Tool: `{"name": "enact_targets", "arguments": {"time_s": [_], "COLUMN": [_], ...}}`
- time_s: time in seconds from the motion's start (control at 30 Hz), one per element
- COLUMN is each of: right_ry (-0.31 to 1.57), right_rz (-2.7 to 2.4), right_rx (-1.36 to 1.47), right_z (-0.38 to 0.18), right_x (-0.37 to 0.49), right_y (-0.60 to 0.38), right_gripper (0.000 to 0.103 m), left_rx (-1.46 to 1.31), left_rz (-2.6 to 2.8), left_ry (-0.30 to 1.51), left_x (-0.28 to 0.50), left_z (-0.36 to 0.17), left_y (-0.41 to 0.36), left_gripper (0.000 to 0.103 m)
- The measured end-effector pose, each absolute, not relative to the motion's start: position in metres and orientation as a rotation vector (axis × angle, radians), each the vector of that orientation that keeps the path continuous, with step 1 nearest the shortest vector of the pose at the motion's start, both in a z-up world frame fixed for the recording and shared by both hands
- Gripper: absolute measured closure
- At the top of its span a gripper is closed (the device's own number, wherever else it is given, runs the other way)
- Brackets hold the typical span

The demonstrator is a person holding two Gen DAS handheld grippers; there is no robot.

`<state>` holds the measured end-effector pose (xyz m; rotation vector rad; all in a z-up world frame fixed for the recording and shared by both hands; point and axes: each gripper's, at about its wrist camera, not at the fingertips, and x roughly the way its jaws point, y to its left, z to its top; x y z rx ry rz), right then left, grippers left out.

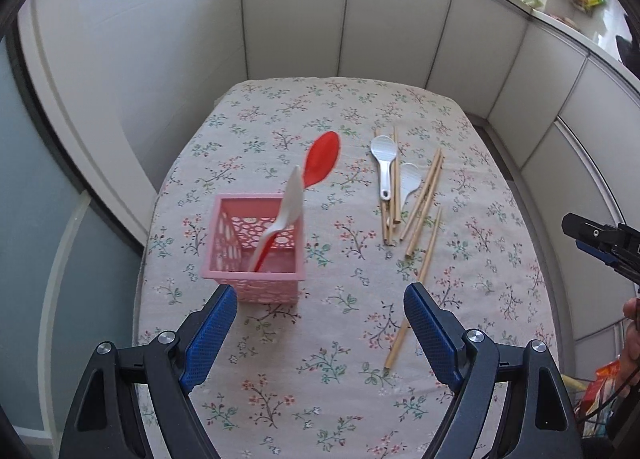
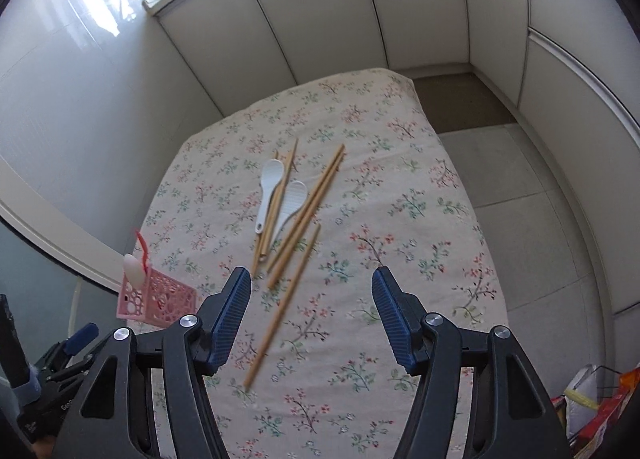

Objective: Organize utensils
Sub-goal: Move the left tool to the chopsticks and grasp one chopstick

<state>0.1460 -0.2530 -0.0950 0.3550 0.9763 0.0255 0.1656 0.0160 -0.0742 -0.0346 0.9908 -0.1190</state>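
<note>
A pink perforated basket [image 1: 256, 251] stands on the floral tablecloth [image 1: 320, 359], holding a red spoon [image 1: 320, 159] and a white spoon [image 1: 290, 199] upright. It also shows in the right wrist view [image 2: 160, 299]. Two white rice spoons [image 1: 385, 163] [image 2: 270, 187] lie among several wooden chopsticks [image 1: 424, 195] [image 2: 308, 211] to the right of it. One chopstick [image 1: 412, 291] [image 2: 284, 303] lies apart, nearer me. My left gripper [image 1: 320, 323] is open and empty just in front of the basket. My right gripper [image 2: 312, 311] is open and empty above the near chopstick.
White cabinet panels [image 1: 360, 19] wall in the table's far side and left. A tiled floor [image 2: 540, 219] runs along the right edge. Bags [image 2: 592, 403] lie on the floor at lower right. The right gripper [image 1: 604, 239] shows at the left wrist view's right edge.
</note>
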Motion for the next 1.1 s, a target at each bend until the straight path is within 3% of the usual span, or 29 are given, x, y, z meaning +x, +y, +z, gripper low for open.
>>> {"name": "enact_targets", "arguments": {"time_s": [0.3, 0.37, 0.43, 0.53, 0.6, 0.87, 1.1], "right_ry": [1.111, 1.126, 1.146, 1.171, 1.175, 1.177, 1.178], "right_rz": [-0.033, -0.043, -0.059, -0.059, -0.055, -0.033, -0.032], "right_rx": [0.375, 0.395, 0.419, 0.445, 0.466, 0.51, 0.521], "right_z": [-0.124, -0.13, -0.136, -0.143, -0.144, -0.144, -0.143], "right_x": [0.143, 0.145, 0.146, 0.15, 0.15, 0.154, 0.151], "right_y": [-0.304, -0.314, -0.324, -0.336, -0.342, -0.352, -0.356], "right_gripper": [0.037, 0.037, 0.037, 0.037, 0.037, 0.037, 0.037], "left_rx": [0.047, 0.048, 0.054, 0.074, 0.122, 0.306, 0.303], "left_rz": [-0.312, -0.357, -0.392, -0.436, -0.415, -0.329, -0.297], "left_ry": [1.071, 1.106, 1.148, 1.199, 1.225, 1.244, 1.298], "left_x": [0.198, 0.214, 0.234, 0.263, 0.278, 0.309, 0.328], "left_z": [-0.088, -0.098, -0.114, -0.14, -0.157, -0.188, -0.201], "left_y": [-0.07, -0.089, -0.109, -0.139, -0.156, -0.189, -0.193], "left_gripper": [0.017, 0.025, 0.048, 0.07, 0.079, 0.082, 0.086]}}
